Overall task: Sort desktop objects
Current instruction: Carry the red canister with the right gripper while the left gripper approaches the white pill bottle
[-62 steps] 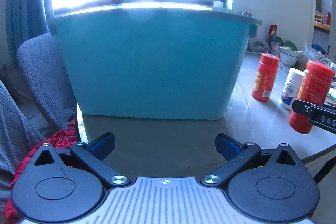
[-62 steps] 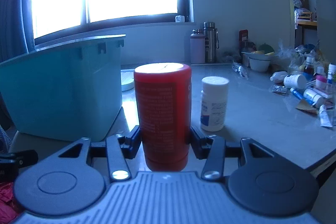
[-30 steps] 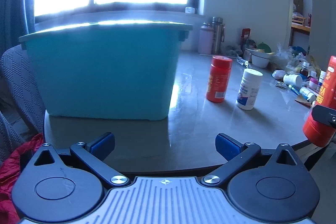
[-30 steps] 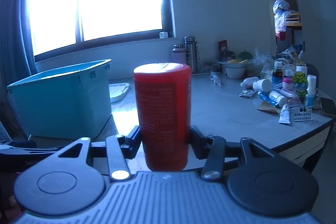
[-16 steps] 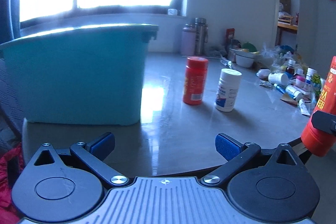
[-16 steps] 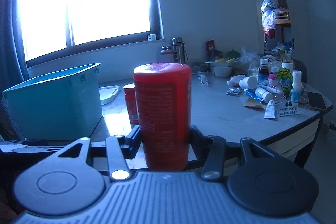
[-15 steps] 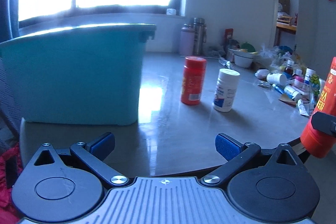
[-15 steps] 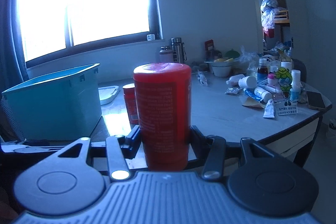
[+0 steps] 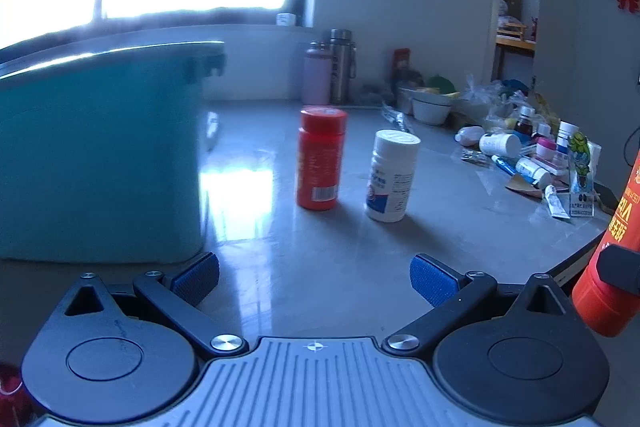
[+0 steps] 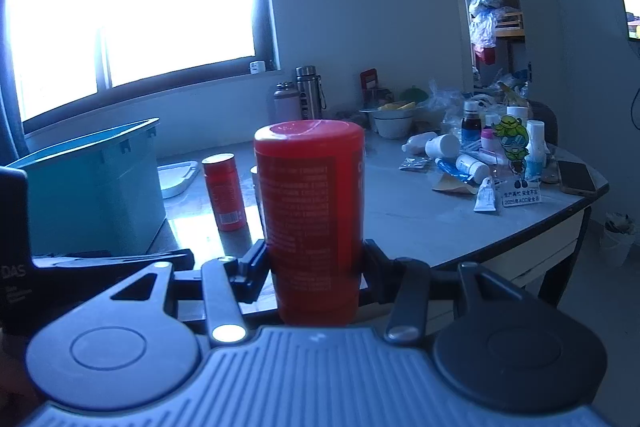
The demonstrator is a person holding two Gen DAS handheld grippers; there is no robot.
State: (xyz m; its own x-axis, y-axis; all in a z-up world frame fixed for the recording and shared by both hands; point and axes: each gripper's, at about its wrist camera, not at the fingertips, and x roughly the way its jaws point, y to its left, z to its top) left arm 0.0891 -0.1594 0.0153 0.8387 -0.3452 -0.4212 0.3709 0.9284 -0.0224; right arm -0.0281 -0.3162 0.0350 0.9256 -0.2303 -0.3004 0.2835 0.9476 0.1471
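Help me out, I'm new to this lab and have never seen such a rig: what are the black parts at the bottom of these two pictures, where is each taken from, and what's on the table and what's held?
No robot here: a person holds a two-finger gripper in each hand, each with a camera looking along its fingers. The left camera shows the left gripper, open and empty. The right camera shows the right gripper shut on a large red bottle. On the grey table stand a teal bin, a small red bottle and a white bottle. Two flasks, a bowl and a clutter of small bottles and tubes lie farther back.
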